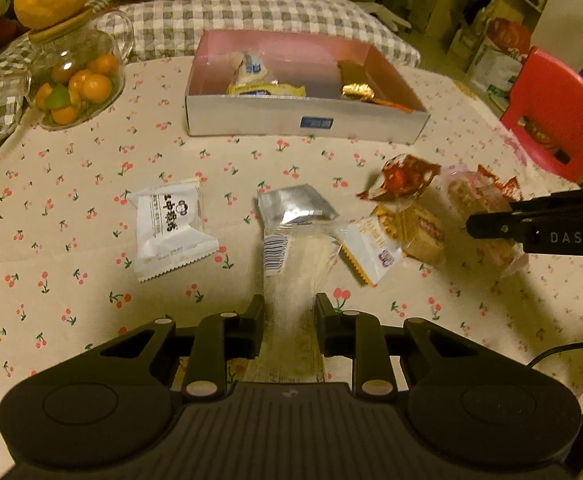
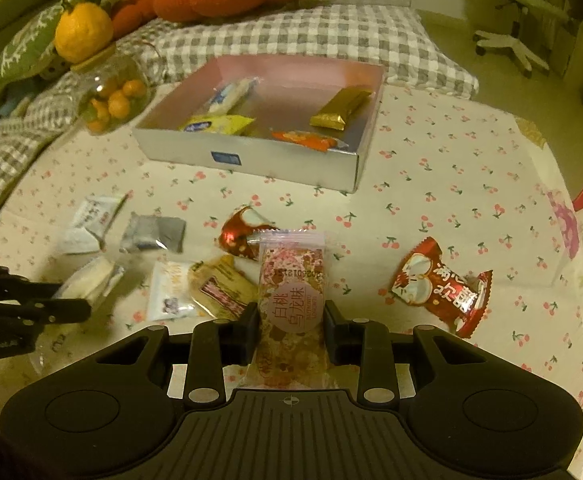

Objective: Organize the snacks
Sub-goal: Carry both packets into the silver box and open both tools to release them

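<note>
My left gripper (image 1: 290,312) is shut on a clear-wrapped pale snack with a barcode (image 1: 287,256), which lies tilted on the cherry-print tablecloth. My right gripper (image 2: 291,316) is shut on a pink flowery snack pack (image 2: 291,280) and holds it just above the cloth. A silver box with a pink inside (image 1: 307,122) stands at the back and holds a yellow pack, a gold bar and an orange pack. Loose on the cloth are a white pack (image 1: 171,228), a silver pack (image 1: 295,204), a beige cracker pack (image 1: 415,228) and red-wrapped candies (image 1: 403,178) (image 2: 439,288).
A glass jar of small oranges (image 1: 75,84) with a yellow fruit-shaped top stands at the back left. Checked cushions (image 1: 251,20) lie behind the box. A red chair (image 1: 551,116) stands past the table's right edge. A cable (image 1: 563,350) trails at the front right.
</note>
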